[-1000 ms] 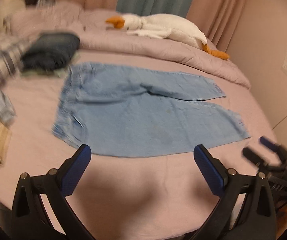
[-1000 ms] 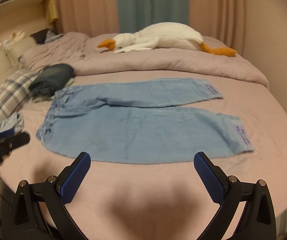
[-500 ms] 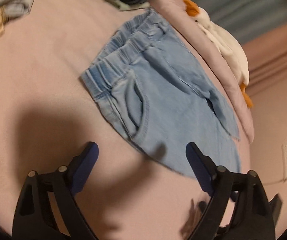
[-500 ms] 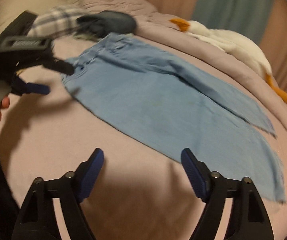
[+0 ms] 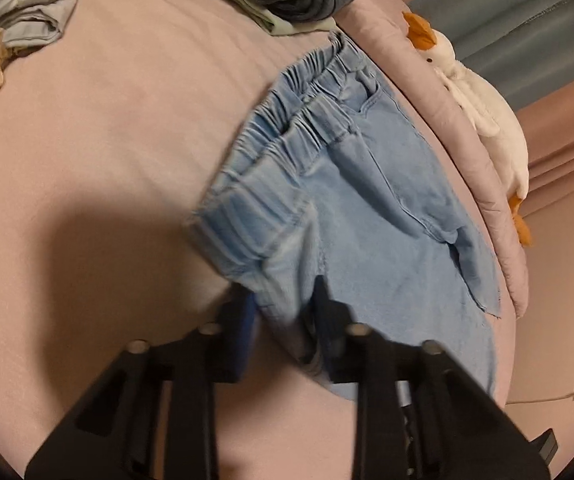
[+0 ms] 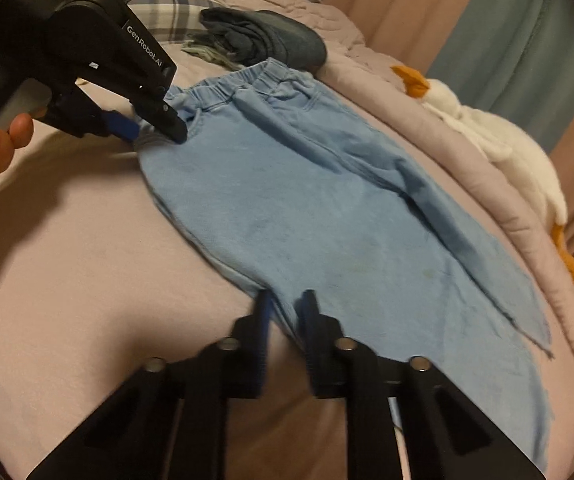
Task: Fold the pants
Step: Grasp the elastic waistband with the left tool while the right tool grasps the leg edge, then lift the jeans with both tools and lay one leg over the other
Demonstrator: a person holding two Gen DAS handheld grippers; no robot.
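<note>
While both point steeply down at bed (image 6: 87, 280), left gripper (image 6: 155, 128) clamps pants (image 6: 307, 208) waistband corner; right gripper (image 6: 285, 312), jaws just closing, pinches near leg edge.

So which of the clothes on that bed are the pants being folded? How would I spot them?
Start at the pink bed with the white goose plush along the rolled duvet. Beside that duvet the pants lie spread flat. They alone are pale blue denim with a gathered elastic waistband, unlike the dark folded jeans piled by their waist, and both grippers pinch their near edge.
</note>
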